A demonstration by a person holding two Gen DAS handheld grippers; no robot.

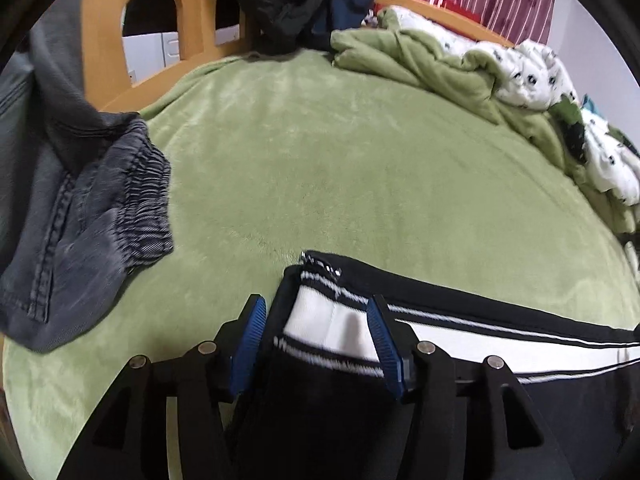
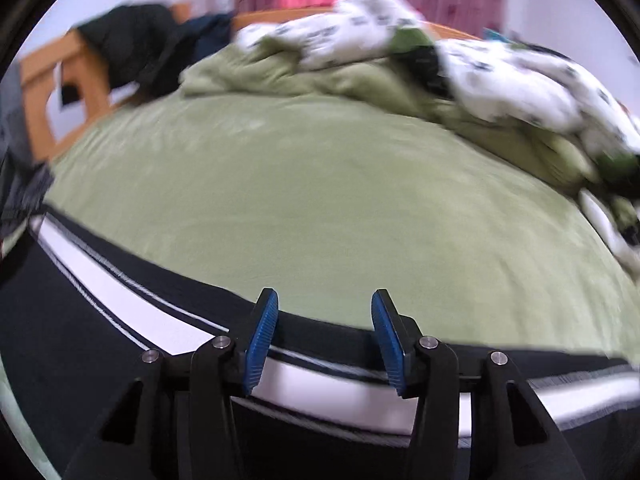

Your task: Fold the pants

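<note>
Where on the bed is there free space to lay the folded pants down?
The widest free patch is the middle of the green blanket, bordered by the black striped pants in front, the grey jeans on the left and the rumpled bedding behind and right. It is crowded near the headboard, where dark clothes are piled.

Left gripper (image 1: 316,312) and right gripper (image 2: 325,312), jaws apparently parted

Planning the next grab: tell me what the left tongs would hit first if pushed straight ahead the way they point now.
Most likely the black pants with the white stripe, whose folded end lies between the open left tongs. Past that edge only the green blanket follows. Depth is hard to judge in the fisheye view.
</note>
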